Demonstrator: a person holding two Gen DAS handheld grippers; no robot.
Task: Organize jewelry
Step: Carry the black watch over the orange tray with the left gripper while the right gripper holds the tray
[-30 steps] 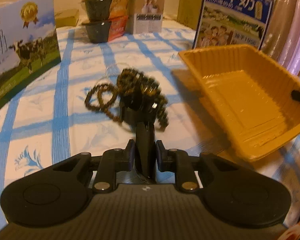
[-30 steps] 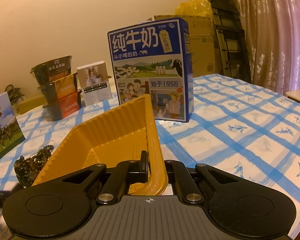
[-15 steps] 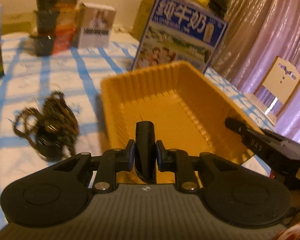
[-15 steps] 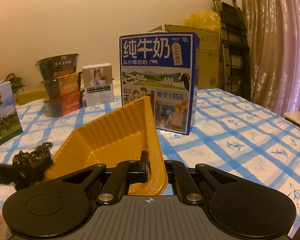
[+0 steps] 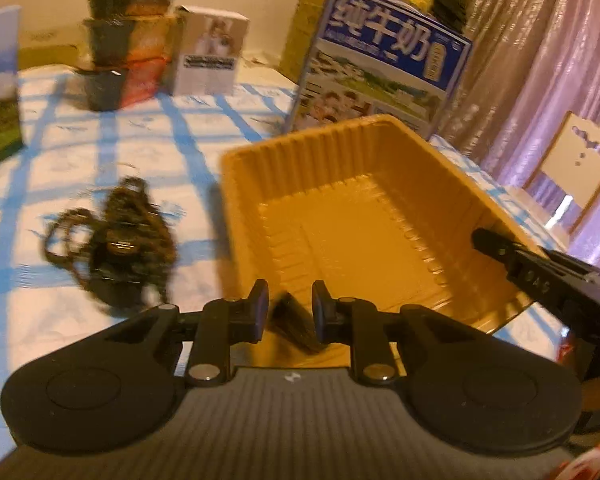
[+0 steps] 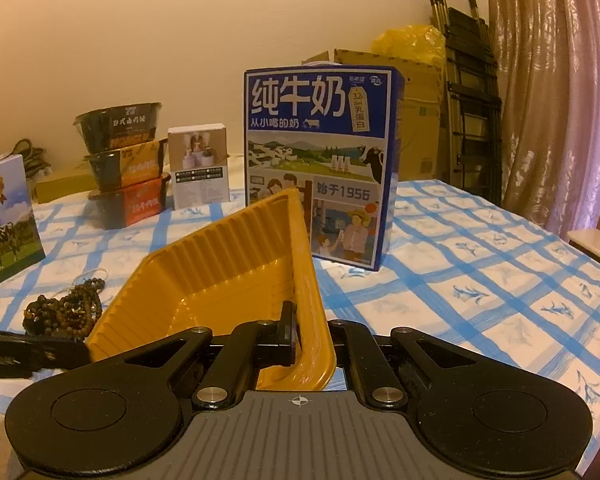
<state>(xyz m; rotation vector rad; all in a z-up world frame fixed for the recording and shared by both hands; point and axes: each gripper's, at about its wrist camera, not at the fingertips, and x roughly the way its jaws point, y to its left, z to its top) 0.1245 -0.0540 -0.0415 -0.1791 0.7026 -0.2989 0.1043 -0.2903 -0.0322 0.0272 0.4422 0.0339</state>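
A pile of dark beaded bracelets lies on the blue-checked tablecloth, left of a yellow plastic tray. My left gripper is open over the tray's near edge; a small black object sits loose and tilted between its fingers. My right gripper is shut on the tray's rim and holds the tray tilted. It shows at the right of the left wrist view. The bracelets also show in the right wrist view.
A blue milk carton stands behind the tray. Stacked black noodle bowls, a small white box and another milk box stand at the back left. A chair is beyond the table's right edge.
My left gripper has swung right from the bracelets to the tray and has opened, and the black object it held now sits loose. The right gripper keeps its hold on the tray.
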